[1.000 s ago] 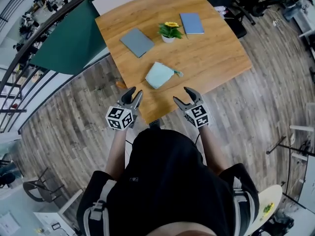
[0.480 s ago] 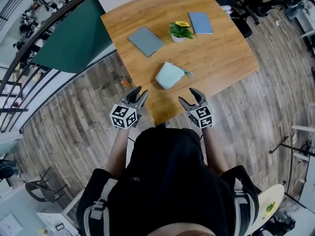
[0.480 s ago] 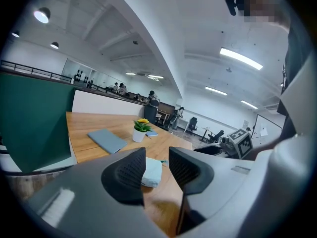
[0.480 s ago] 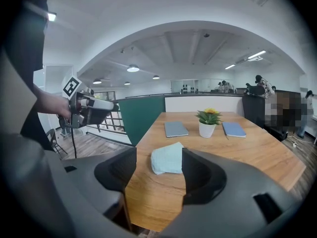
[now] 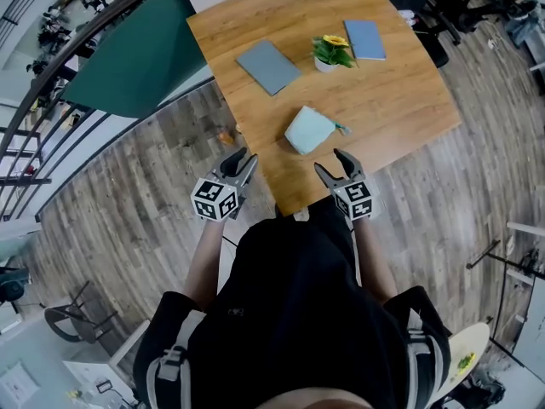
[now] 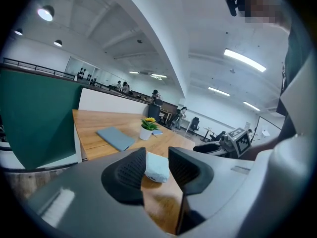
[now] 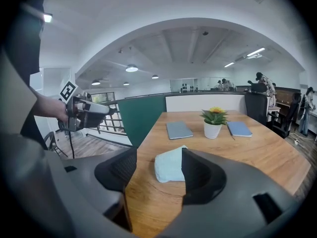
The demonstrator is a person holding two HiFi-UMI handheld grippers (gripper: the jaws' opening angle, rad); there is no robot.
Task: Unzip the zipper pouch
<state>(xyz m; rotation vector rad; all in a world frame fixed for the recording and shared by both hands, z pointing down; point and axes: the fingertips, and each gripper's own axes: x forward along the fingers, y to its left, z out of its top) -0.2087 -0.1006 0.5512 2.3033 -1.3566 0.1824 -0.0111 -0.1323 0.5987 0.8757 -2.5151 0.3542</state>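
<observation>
Task status: not started; no step of the unzipping shows as done. The zipper pouch (image 5: 310, 129), pale mint, lies flat on the wooden counter (image 5: 383, 100), on the operator's side of the potted plant (image 5: 332, 52) and well apart from it. A small teal tab (image 5: 343, 129) projects from the pouch edge on the operator's right side of the plant; it is judged to be the zip pull, but it is too small to confirm. No gap shows along the pouch, so it is judged to be fully zipped. The left tongs (image 5: 240, 157) hover farther from the plant than the pouch does, off the near edge of the counter. Their jaws stand wide and are closing slightly with nothing between the pads; the pouch shows through the gap only as a distant object. The right tongs (image 5: 329, 162) hover on the same side of the plant, over the near edge of the counter and beyond the pouch. Their jaws stand wide and hold nothing. Neither pair of tongs touches the pouch. Steps remaining: bring both pairs toward the plant until they reach the pouch, pin the pouch body with one pair, grip the pull with the other, and draw it along the full zip.
</observation>
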